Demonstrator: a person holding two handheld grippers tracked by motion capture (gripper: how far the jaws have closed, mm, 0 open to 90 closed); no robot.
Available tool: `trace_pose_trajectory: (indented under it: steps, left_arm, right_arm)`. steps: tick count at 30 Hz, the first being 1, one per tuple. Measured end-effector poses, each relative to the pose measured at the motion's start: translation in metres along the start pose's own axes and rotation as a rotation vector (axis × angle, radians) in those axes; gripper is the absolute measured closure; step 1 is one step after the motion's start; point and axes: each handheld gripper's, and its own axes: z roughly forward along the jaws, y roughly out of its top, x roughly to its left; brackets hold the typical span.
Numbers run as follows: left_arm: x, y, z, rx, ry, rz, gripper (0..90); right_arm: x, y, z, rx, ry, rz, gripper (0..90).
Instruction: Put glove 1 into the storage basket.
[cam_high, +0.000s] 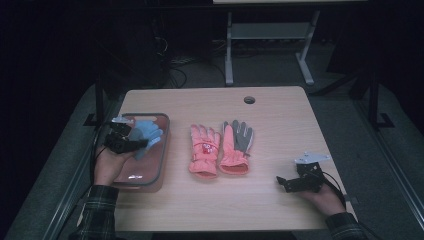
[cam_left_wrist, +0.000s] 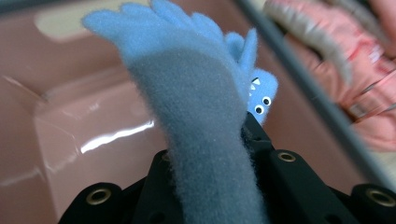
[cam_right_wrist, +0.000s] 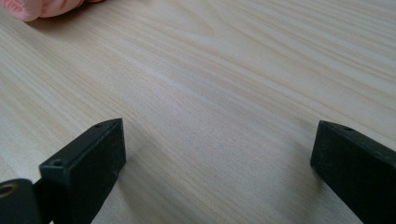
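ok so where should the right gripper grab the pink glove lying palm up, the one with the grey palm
Probably its cuff. The grey-palmed pink glove lies flat with fingers pointing away and the thick cuff toward the person, clear of its partner. The open right gripper could come in low from the near right and pinch that cuff edge.

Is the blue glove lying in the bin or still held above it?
Held: the left gripper is shut on the blue glove, hanging over the pink bin.

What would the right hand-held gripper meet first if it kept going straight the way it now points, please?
Probably the pink gloves: the right hand-held gripper, jaws open, points left low over the bare table. Depth is unclear, so it might pass just beside the cuffs.
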Motion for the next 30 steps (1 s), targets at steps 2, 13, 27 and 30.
trace_pose_trajectory:
  steps: [2,13,27,30]
  left_arm:
    - [0.001,-0.003,0.009,0.027,0.001,0.0,74.7]
    - [0.006,-0.009,0.034,0.149,-0.026,-0.005,70.8]
    - [0.008,-0.014,0.039,0.167,-0.066,0.034,28.3]
    - [0.008,-0.013,0.034,0.135,-0.05,0.033,22.0]
  right_arm:
    - [0.0,0.0,0.0,0.0,0.0,0.0,2.6]
    - [0.0,0.0,0.0,0.0,0.002,-0.001,2.6]
    - [0.0,0.0,0.0,0.0,0.003,-0.002,2.7]
    - [0.0,0.0,0.0,0.0,0.002,-0.002,2.7]
